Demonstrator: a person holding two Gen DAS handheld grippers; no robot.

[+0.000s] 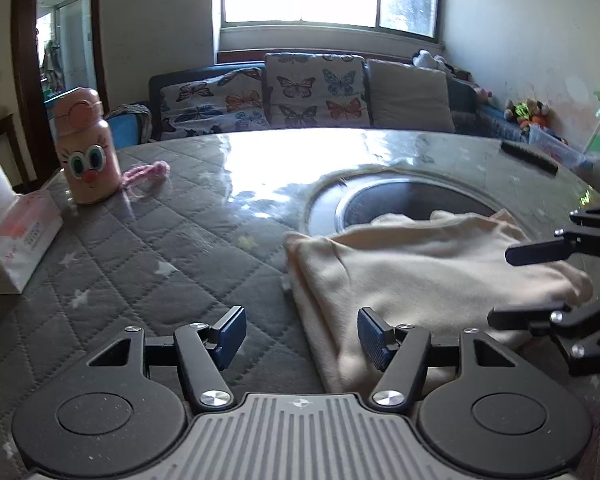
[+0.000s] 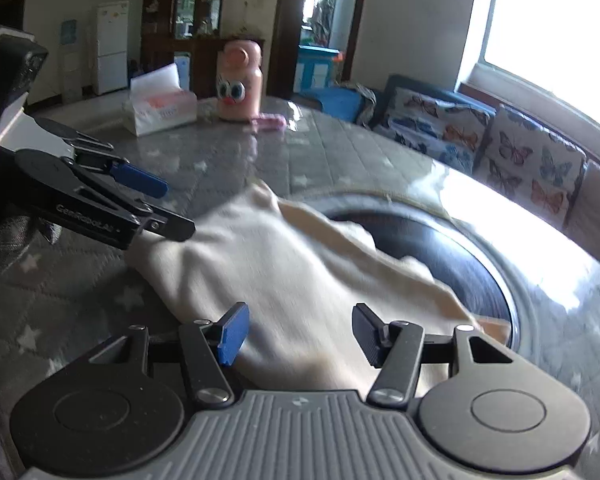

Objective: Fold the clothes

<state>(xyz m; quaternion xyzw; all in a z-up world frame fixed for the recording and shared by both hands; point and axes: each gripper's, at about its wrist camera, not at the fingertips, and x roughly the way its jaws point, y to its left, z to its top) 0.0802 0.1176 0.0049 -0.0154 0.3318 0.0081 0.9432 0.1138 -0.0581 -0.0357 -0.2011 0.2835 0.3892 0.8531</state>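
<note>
The cream garment [image 1: 420,264] lies bunched on the counter [image 1: 148,240], right of centre in the left wrist view and across the middle of the right wrist view. Part of it drapes over the dark round recess [image 1: 404,200] set into the counter top. It appears already doubled over at least once, with a layered edge showing along its left side in the left wrist view; the fold is loose and uneven.

The left gripper [image 1: 302,334] sits at the bottom of its own view, spread, straddling the garment's near-left edge with nothing pinched. The right gripper [image 2: 300,334] is likewise spread above the near part of the cloth, pads clear of it. Each gripper shows at the edge of the other's view, both empty.

Judgement: the step in hand is a release or re-positioning between folds. The next move calls for picking two fresh corners or an edge, and drawing the cloth off the recess onto flat surface before folding again.

Surroundings: a pink cartoon-faced bottle [image 1: 86,148] and a tissue box [image 1: 16,236] at the left, a pink cord [image 1: 146,172] beside the bottle, a black comb [image 1: 530,157] at the upper right. All stand well apart from the garment. The recess is the one likely obstruction: cloth may sag into it.
</note>
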